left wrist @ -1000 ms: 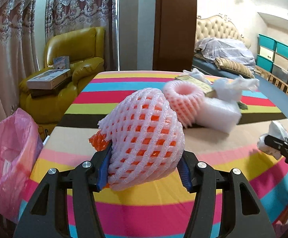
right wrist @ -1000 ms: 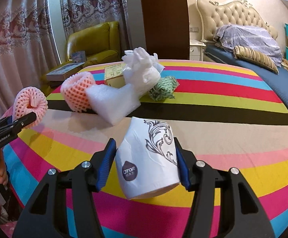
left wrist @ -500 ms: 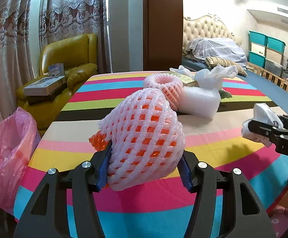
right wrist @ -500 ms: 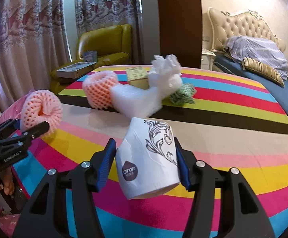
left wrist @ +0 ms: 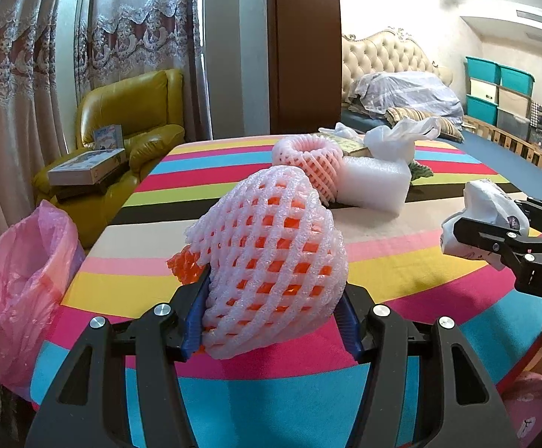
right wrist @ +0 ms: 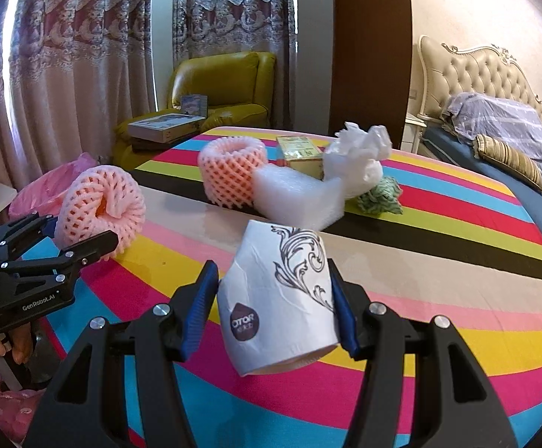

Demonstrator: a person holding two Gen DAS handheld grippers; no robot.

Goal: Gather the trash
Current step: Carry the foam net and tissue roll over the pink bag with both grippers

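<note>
A home bedroom: tufted bed (left wrist: 394, 74), yellow armchair (left wrist: 129, 119) (lace curtains (right wrist: 84, 56) behind).

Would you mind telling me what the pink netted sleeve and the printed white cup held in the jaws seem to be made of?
The netted sleeve looks like soft expanded foam mesh: matte, puffy strands in an open lattice, with something orange inside. The white cup appears to be thin paper, matte, creased and dented, with printed scrollwork.

Left claw (left wrist: 272, 311) grips foam net (left wrist: 271, 261) above table (left wrist: 401, 261).
</note>
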